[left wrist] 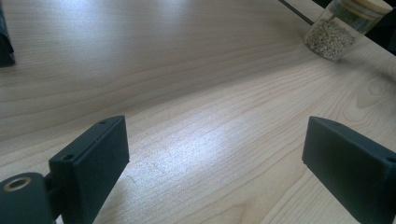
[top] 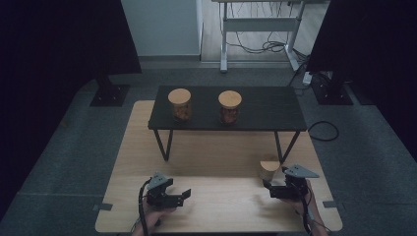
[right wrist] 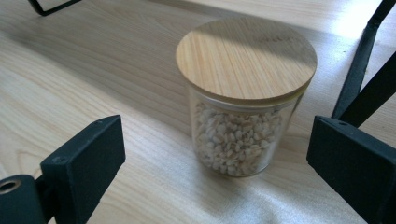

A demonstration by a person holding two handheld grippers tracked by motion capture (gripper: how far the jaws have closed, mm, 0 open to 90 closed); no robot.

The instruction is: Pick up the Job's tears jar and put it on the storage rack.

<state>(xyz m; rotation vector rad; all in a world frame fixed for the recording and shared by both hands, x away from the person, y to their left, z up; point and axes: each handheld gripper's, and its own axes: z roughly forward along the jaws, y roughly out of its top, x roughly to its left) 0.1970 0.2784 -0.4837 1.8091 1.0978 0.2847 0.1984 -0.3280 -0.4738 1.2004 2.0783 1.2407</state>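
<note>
On the wooden table, near its left front edge, the left gripper rests with jaws wide apart, nothing between them. Farther right, the right gripper points at a glass jar of pale grains capped by a wooden lid; its jaws are spread wide, clear of the jar, which stands upright just beside a leg of the black shelf.

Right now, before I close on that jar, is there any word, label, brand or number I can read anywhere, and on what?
None: no readable text in any view.
The jar of grain and its wooden lid are plain.
The two jars on the black shelf show no label.
</note>
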